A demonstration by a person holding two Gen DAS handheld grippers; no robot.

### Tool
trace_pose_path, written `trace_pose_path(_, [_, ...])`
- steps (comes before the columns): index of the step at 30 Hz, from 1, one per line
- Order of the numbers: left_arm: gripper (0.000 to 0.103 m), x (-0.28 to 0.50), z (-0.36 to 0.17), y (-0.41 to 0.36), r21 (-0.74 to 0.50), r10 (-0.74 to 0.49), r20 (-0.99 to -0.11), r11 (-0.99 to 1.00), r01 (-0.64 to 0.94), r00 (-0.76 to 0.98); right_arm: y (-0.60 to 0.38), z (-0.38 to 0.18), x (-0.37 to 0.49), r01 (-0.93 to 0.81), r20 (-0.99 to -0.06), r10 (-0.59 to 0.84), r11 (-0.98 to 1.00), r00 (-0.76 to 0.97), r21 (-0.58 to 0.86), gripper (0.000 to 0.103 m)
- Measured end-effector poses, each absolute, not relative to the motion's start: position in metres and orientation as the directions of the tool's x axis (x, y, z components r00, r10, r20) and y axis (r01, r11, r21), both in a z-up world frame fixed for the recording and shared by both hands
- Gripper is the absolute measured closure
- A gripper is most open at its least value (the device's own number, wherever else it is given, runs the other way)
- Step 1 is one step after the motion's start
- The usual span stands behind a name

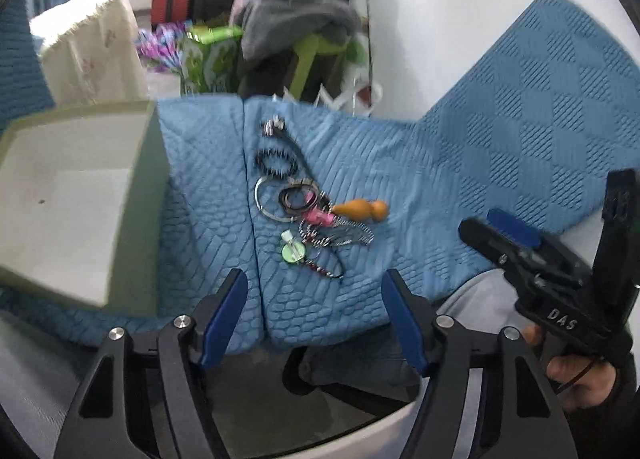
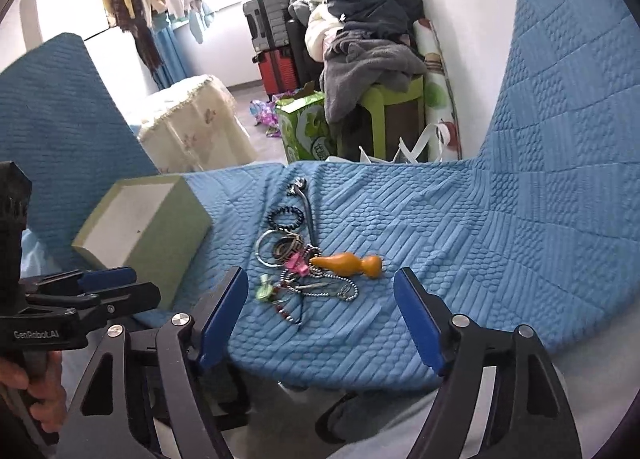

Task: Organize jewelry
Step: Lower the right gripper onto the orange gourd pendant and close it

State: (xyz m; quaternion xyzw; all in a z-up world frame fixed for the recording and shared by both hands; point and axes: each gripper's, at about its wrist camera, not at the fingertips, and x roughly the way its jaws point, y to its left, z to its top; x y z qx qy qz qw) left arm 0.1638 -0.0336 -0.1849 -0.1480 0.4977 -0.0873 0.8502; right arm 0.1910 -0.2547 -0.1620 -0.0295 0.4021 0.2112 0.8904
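A pile of jewelry (image 1: 304, 211) lies on a blue quilted cover (image 1: 400, 179): bracelets, bangles, bead chains, a pink piece, a green round pendant (image 1: 293, 251) and an orange wooden gourd (image 1: 362, 209). The pile also shows in the right wrist view (image 2: 304, 263), with the gourd (image 2: 348, 263). An open green box (image 1: 80, 199) stands left of the pile; it also shows in the right wrist view (image 2: 144, 227). My left gripper (image 1: 316, 319) is open and empty, just short of the pile. My right gripper (image 2: 320, 319) is open and empty, also near the pile.
The right gripper appears at the right of the left wrist view (image 1: 560, 279); the left gripper appears at the left of the right wrist view (image 2: 80, 299). Beyond the seat edge are a green stool with clothes (image 2: 380, 79), suitcases (image 2: 276, 47) and a cloth-covered table (image 2: 192, 123).
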Motion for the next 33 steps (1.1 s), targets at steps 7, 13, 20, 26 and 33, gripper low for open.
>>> trace_pose_path(7, [0.042, 0.197, -0.234, -0.036, -0.396, -0.350, -0.832, 0.918, -0.020, 0.431, -0.243, -0.211, 0.237, -0.488, -0.772, 0.358, 0.870, 0.526, 0.070, 0.037])
trace_pose_path(13, [0.056, 0.218, -0.265, -0.043, -0.405, -0.358, -0.852, 0.913, -0.049, 0.383, -0.233, -0.241, 0.275, -0.523, -0.813, 0.359, 0.848, 0.458, 0.080, 0.037])
trace_pose_path(20, [0.057, 0.233, -0.284, -0.046, -0.357, -0.308, -0.882, 0.931, -0.079, 0.357, -0.214, -0.268, 0.297, -0.620, -0.859, 0.321, 0.784, 0.399, 0.005, 0.037])
trace_pose_path(26, [0.066, 0.240, -0.295, -0.046, -0.361, -0.314, -0.886, 0.929, -0.083, 0.341, -0.212, -0.287, 0.305, -0.643, -0.902, 0.288, 0.766, 0.322, 0.015, 0.040])
trace_pose_path(33, [0.080, 0.248, -0.302, -0.055, -0.354, -0.317, -0.885, 0.934, -0.048, 0.341, -0.210, -0.294, 0.302, -0.634, -0.927, 0.244, 0.774, 0.286, 0.008, 0.062])
